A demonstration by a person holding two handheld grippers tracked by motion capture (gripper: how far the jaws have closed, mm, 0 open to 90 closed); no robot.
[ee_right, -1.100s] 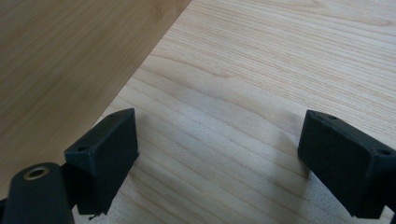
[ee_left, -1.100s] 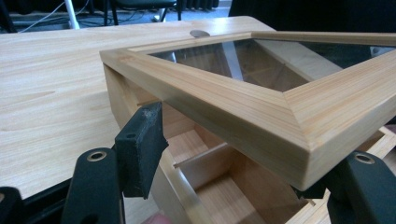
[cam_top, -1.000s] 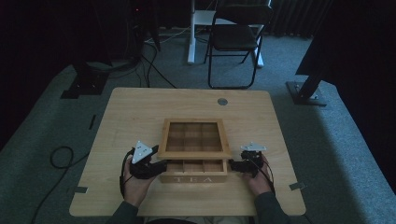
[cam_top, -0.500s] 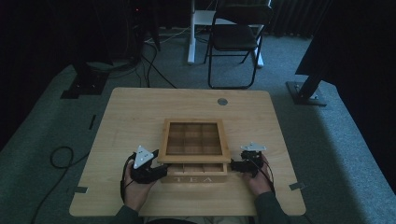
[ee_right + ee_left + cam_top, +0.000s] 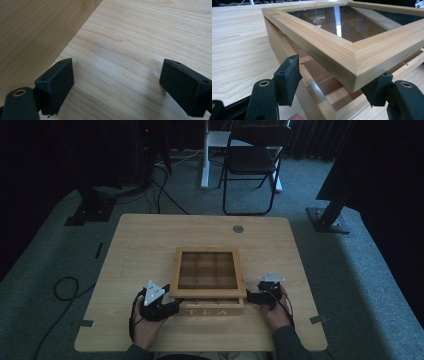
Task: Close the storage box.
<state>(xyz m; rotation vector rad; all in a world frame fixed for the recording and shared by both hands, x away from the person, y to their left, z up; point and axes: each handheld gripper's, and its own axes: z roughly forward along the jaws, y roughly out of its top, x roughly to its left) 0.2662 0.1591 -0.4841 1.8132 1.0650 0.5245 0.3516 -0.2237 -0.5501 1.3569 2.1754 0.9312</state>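
Both tongs flank the tea box (image 5: 207, 287) near the table (image 5: 150, 240) front edge. Left gripper (image 5: 172, 307), at the box's 8 o'clock, has jaws apart straddling the raised glass lid (image 5: 352, 47) corner; contact is hard to judge. Right gripper (image 5: 250, 297), at 4 o'clock, gapes beside the box wall, its tips cut off.

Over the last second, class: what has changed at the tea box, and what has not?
The lid has dropped closer to the tea box, though a gap remains at the front. The left gripper, its open jaws around the lid's corner, sits slightly lower. The right gripper stays open beside the box, and the box has not shifted on the table.
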